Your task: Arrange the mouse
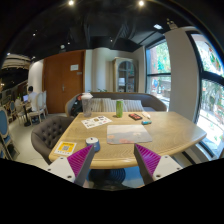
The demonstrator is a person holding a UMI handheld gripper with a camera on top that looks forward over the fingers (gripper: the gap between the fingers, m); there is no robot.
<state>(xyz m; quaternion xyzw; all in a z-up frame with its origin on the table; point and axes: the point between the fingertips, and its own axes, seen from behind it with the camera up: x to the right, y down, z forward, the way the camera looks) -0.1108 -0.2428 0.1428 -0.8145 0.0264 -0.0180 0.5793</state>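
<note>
The tongs (118, 160) stand wide apart and hold nothing, their purple pads (146, 157) raised above the near edge of a pale wooden tabletop (170, 132). On it lie a grey mat (128, 133), scattered papers (96, 121), a green bottle (119, 108) standing upright and a yellow booklet (65, 147). A small dark item (136, 116) beyond the mat may be the mouse; this cannot be confirmed. A grey sofa (112, 102) lies behind, windows (158, 72) to one side, a wooden door (63, 80) opposite.
</note>
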